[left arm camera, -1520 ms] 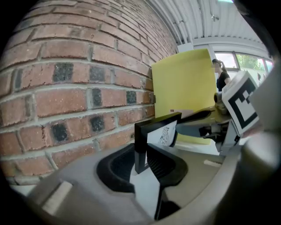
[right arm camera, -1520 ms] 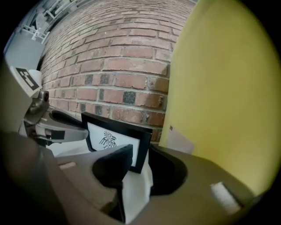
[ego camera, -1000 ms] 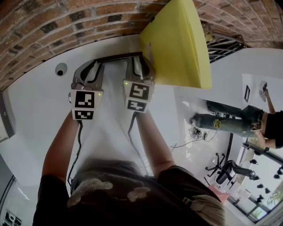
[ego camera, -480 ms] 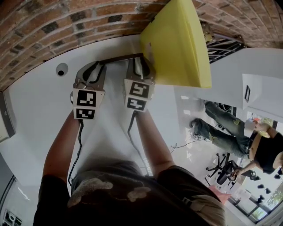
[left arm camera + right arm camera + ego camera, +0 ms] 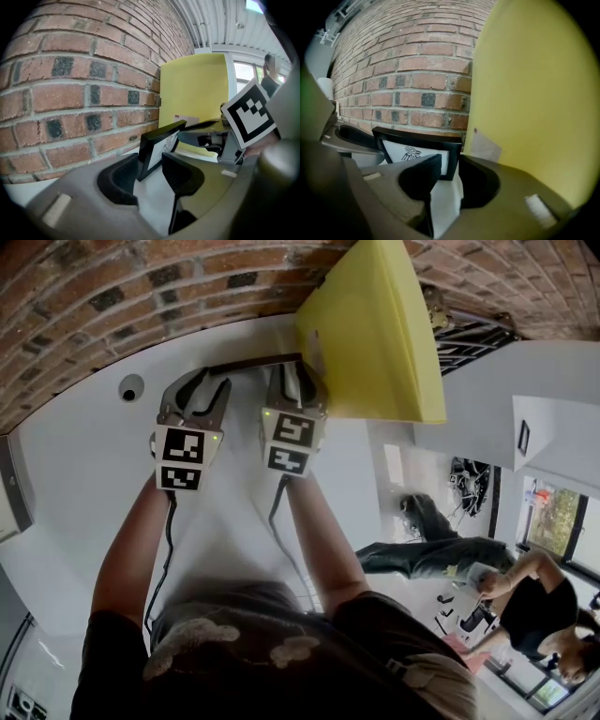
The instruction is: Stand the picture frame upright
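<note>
A black picture frame (image 5: 248,362) with a white print stands upright on the white table (image 5: 75,456), close to the brick wall (image 5: 112,306). My left gripper (image 5: 202,382) is at its left end. Its jaws have just been opening, and the frame's end (image 5: 157,150) stands between them untouched. My right gripper (image 5: 294,373) is at the right end. The frame's right corner (image 5: 415,152) fills the gap between its jaws, which look closed on it. The right gripper (image 5: 451,164) hides the frame's lower edge.
A large yellow board (image 5: 375,334) leans against the wall just right of the frame, close to my right gripper. A round cable hole (image 5: 129,387) sits in the table to the left. Beyond the table's right edge, a person (image 5: 534,596) is on the floor below.
My left gripper's jaws have spread apart and let go of the frame's left end. The frame and the right gripper have stayed put. The person in the background has moved.
</note>
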{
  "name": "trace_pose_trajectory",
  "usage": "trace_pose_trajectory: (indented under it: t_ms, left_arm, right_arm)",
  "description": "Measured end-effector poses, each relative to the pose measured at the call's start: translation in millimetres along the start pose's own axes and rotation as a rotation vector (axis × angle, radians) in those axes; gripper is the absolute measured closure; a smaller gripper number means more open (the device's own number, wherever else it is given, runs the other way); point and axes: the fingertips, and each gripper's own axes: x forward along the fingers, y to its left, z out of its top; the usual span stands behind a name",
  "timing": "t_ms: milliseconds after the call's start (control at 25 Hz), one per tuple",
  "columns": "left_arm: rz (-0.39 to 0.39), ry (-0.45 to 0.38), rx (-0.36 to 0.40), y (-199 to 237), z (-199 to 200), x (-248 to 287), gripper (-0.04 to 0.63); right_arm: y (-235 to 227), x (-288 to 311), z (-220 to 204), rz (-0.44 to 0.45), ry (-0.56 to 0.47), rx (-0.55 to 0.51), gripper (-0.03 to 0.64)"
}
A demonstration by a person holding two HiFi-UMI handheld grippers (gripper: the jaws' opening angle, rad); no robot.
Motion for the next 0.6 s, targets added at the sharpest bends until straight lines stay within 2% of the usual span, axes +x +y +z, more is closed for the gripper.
trace_pose_trajectory:
  t_ms: [120,600]
  left_arm:
    - [-0.006,0.0,-0.001,-0.1,0.6,0.4,0.425]
    - [-0.006,-0.01,-0.002,-0.6,7.7,0.1,0.425]
  right_arm:
    - [1.5,0.0,-0.4,0.011,0.003,0.005,0.469]
    - [3.5,-3.6,-2.6,0.016,0.022,0.007,0.462]
